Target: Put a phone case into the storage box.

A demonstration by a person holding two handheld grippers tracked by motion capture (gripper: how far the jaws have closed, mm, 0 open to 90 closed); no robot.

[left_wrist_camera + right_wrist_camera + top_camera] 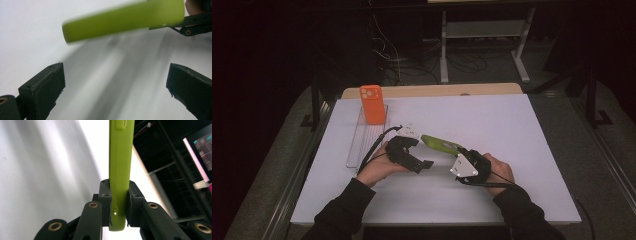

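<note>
The right gripper [460, 151] has the green phone case [441, 144] pinched by one end, its two pads [106, 195] pressed against the case's flat faces so the case juts out edge-on, up and to the left over the white table [512, 130]. It hangs clear of the surface near the middle of the table, a little nearer the person than the clear tray [362, 140] on the far left, where an orange phone case [372, 104] stands propped.

The left gripper [424, 165] sits just left of the green case with its jaws spread wide and nothing between them; in the left gripper view the case's free end [120, 21] floats beyond the open pads [50, 82], not touched.

The case looks light and thin, likely a soft rubbery shell: it should flex rather than crack, and the matte skin ought to give the pads decent friction. Held by one end only, it may droop or twist. A second hold by the left gripper would do best across the flat faces near the free end, not on the narrow edges, where pads could slide off. Whether a phone sits inside I can't tell from this angle; the side cut-outs suggest an empty shell.
</note>
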